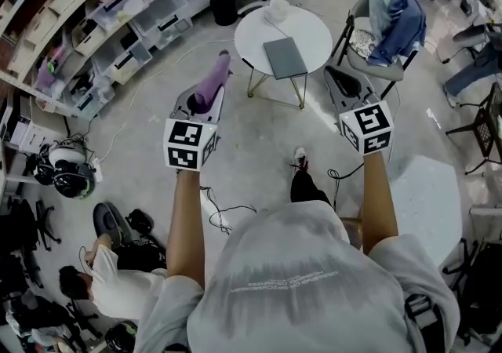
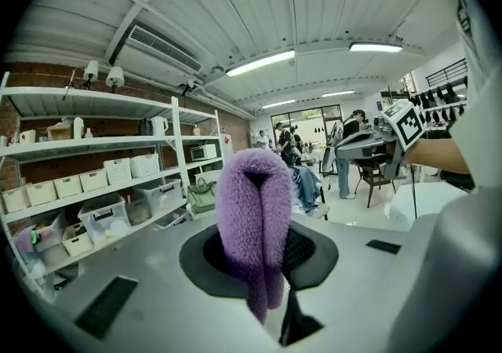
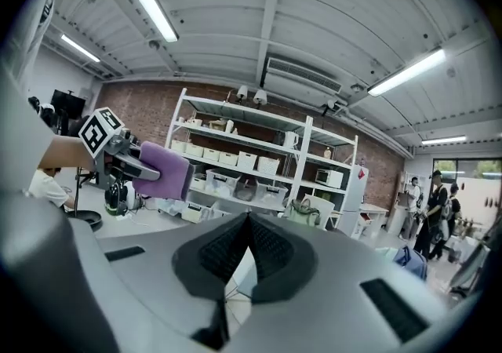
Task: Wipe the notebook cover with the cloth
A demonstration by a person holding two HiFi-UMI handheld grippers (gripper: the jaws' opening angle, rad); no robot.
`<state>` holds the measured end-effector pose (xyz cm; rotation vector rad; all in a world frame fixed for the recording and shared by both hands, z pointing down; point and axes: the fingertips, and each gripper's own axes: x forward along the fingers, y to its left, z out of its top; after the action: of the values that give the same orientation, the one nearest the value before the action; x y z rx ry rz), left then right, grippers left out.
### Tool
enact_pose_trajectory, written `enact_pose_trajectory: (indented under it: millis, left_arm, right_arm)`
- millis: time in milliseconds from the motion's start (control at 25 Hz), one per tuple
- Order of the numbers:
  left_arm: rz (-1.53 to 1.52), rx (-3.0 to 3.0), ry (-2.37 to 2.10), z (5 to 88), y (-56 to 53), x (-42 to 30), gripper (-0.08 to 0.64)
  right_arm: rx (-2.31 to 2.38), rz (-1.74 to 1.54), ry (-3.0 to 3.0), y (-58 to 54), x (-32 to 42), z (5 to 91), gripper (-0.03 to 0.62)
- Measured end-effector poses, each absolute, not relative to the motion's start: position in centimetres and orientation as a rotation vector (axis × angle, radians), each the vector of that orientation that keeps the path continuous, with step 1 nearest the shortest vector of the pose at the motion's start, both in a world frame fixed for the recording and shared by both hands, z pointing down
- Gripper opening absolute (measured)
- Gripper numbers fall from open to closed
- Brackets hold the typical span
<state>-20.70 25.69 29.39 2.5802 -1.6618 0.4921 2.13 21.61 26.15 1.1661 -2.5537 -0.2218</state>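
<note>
A grey notebook (image 1: 285, 57) lies flat on a small round white table (image 1: 314, 34) ahead of me, a good way beyond both grippers. My left gripper (image 1: 216, 69) is shut on a fuzzy purple cloth (image 1: 210, 81), which sticks out past the jaws and folds over them (image 2: 255, 210). It is held up in the air, left of the table. My right gripper (image 1: 336, 73) is raised at the table's right side, and its jaws (image 3: 247, 226) meet at the tips with nothing between them. In the right gripper view the cloth (image 3: 163, 169) shows at the left.
A crumpled white item (image 1: 278, 8) rests on the table's far edge. A chair draped with blue clothes (image 1: 392, 30) stands to the right. Shelves with bins (image 1: 102, 22) line the left. A person (image 1: 110, 273) sits on the floor at lower left. Cables (image 1: 223, 214) trail on the floor.
</note>
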Motion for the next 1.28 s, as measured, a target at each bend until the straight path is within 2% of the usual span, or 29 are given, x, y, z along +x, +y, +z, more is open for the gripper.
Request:
enact_pose_trajectory:
  millis: [600,1000,1280]
  left_arm:
    - [0.595,2.508,-1.633,29.8,5.3,-15.2,0.066]
    - [0.653,2.424,-1.536,32.6,-4.3,-11.5,0.064]
    - [0.788,2.389,-1.547,35.9,-8.7,-9.5,0.063]
  right_arm:
    - [1.072,-0.119,-2.624,-0.3,6.3,26.9,0.000]
    - [1.049,-0.007,-2.634,-9.7,9.0,29.9,0.002]
    - [0.993,0.250,-2.659,-13.5,10.6,35.3,0.002]
